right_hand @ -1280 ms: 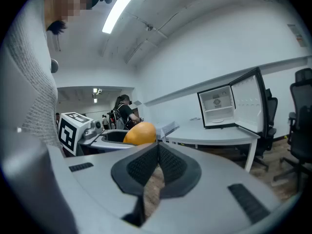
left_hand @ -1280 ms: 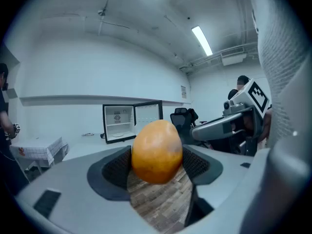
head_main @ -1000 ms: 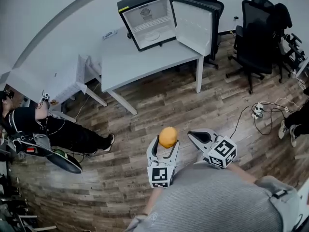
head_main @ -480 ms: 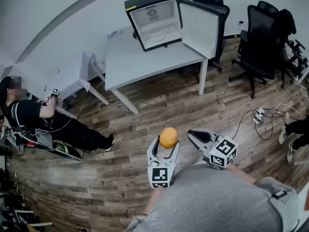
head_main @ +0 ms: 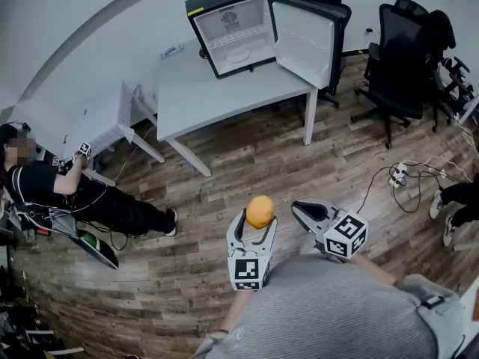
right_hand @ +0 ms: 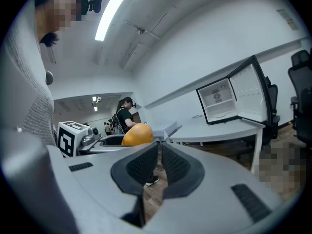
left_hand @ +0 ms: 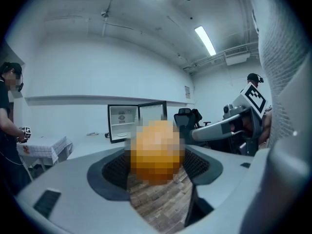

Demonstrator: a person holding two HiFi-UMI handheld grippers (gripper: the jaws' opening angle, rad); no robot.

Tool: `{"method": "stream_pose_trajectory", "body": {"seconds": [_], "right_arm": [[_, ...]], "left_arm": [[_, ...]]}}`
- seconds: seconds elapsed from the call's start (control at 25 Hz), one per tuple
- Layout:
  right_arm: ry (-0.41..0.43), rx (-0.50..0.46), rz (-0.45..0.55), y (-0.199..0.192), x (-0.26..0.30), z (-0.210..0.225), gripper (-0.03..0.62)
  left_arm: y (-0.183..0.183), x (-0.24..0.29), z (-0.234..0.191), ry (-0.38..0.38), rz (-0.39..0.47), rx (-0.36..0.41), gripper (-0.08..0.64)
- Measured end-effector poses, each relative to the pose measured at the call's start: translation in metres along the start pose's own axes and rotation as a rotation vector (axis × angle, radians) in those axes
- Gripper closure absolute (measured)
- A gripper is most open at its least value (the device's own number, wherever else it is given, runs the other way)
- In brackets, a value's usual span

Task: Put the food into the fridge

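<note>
Orange and round, the food (head_main: 260, 212) sits squeezed between the jaws of the left gripper (head_main: 257, 224), held up over the wooden floor (head_main: 224, 178). Just beside it, at 3 o'clock, the right gripper (head_main: 298, 209) has its jaws pressed almost together with nothing in them.

So the food is picked up, and the fridge (head_main: 232, 28) door (head_main: 303, 40) is swung open. I think the rest is left to do: walk to the fridge, which stands on the worktop (head_main: 217, 96) well apart at 12 o'clock, put the food inside and let go.

Only the head view shows a person (head_main: 67, 193) sitting on the floor at 9 o'clock, and how much floor lies between the food and the worktop. The left gripper view shows the food filling the gap between its jaws, with the fridge straight behind it. The right gripper view shows the thin slit between its own jaws, which the head view does not show well.
</note>
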State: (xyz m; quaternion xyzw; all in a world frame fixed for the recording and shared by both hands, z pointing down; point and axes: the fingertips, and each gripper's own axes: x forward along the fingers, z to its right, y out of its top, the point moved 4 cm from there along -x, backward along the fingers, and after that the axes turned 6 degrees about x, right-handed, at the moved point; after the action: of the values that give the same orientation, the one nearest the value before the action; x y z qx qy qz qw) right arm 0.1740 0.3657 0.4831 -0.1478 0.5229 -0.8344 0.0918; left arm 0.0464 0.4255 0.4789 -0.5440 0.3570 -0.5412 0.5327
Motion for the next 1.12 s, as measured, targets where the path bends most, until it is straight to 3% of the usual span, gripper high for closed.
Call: {"method": "stream_pose_trajectory", "body": {"seconds": [0.4, 0.64, 1.12], "right_arm": [[-0.051, 0.014, -0.017, -0.002, 0.003, 0.023, 0.577], [-0.018, 0.01, -0.026, 0.009, 0.037, 0.046, 0.577], [0.002, 0.027, -0.022, 0.076, 0.121, 0.147, 0.577]], "left_arm": [[-0.005, 0.024, -0.003, -0.031, -0.021, -0.011, 0.232], [-0.012, 0.049, -0.026, 0.0, -0.044, -0.023, 0.232], [0.016, 0.165, -0.089, 0.022, -0.025, -0.028, 0.232]]}}
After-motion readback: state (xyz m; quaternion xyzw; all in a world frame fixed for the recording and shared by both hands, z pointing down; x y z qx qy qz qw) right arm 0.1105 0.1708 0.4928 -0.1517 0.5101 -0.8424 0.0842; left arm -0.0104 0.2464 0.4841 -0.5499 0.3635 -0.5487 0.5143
